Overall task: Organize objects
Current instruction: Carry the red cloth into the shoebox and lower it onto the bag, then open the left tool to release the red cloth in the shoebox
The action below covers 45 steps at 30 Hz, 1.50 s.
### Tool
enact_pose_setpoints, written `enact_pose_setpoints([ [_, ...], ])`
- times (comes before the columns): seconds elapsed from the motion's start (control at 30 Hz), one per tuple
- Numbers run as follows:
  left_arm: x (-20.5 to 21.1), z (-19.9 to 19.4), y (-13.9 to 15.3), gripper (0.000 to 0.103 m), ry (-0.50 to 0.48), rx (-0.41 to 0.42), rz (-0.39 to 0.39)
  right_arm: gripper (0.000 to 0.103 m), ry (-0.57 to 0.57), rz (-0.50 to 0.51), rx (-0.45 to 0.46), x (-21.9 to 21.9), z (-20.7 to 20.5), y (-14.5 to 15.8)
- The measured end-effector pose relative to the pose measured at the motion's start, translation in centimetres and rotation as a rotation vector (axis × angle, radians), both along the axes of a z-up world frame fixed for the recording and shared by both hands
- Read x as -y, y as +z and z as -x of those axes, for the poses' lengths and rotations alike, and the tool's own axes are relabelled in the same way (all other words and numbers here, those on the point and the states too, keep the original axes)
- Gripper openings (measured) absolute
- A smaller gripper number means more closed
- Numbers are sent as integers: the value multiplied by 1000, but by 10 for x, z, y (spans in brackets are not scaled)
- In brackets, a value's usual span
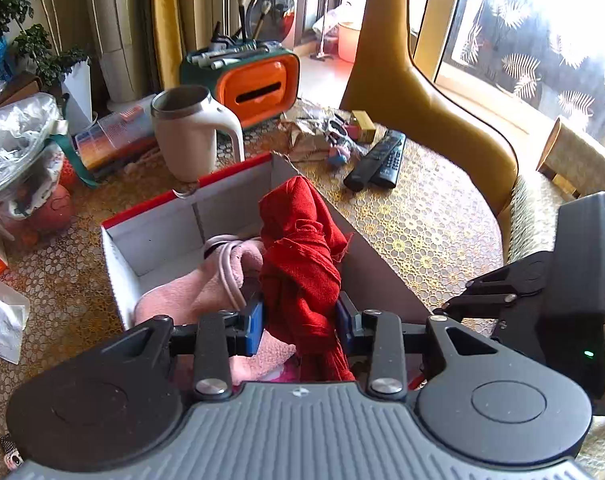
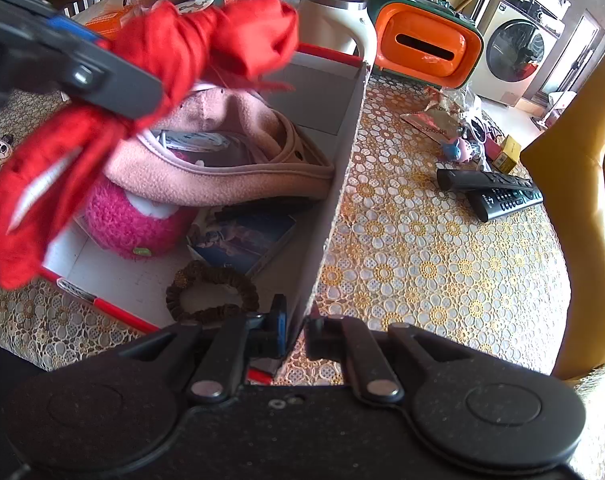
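My left gripper (image 1: 298,320) is shut on a red cloth (image 1: 302,248) and holds it above the white, red-rimmed box (image 1: 154,248). The cloth (image 2: 174,52) also shows in the right wrist view, hanging from the left gripper (image 2: 82,64) over the box. My right gripper (image 2: 296,328) is shut on the box's right wall (image 2: 338,184) near its front corner. In the box lie a pink fleece garment (image 2: 230,160), a magenta knitted ball (image 2: 126,224), a brown scrunchie (image 2: 212,296) and a blue card pack (image 2: 246,240).
On the lace tablecloth: two black remotes (image 2: 494,192), a cream mug (image 1: 186,132), an orange tissue box (image 1: 258,88), wrappers and small toys (image 2: 458,136). A yellow chair (image 1: 426,92) stands to the right. Bags and clutter (image 1: 18,152) lie left.
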<state>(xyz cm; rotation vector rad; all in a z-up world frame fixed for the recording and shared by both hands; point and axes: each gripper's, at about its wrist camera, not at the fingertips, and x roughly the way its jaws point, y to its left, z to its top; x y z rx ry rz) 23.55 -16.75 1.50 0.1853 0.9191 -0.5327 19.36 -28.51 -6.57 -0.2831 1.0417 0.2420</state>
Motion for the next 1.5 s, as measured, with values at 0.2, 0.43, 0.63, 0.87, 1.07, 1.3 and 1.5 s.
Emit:
enact_pose_setpoints([
  [0.2, 17, -16, -21, 34, 8, -25, -35, 8, 3, -4, -3, 1, 0, 0],
  [0.43, 33, -31, -40, 35, 5, -49, -57, 8, -1, -16, -4, 3, -1, 0],
  [0.63, 39, -38, -59, 35, 0, -86, -79, 8, -5, -28, -7, 4, 0, 0],
  [0.87, 38, -39, -72, 37, -10, -99, -102, 8, -7, -32, -3, 5, 1, 0],
  [1.07, 36, -37, -78, 59, -22, -105, -110, 8, -13, -33, -2, 5, 1, 0],
  [1.3, 30, -30, -71, 69, -30, -90, -65, 8, -14, -30, -3, 5, 1, 0],
  [1.5, 20, -18, -59, 69, -46, -79, -30, 8, -18, -28, -3, 5, 1, 0],
])
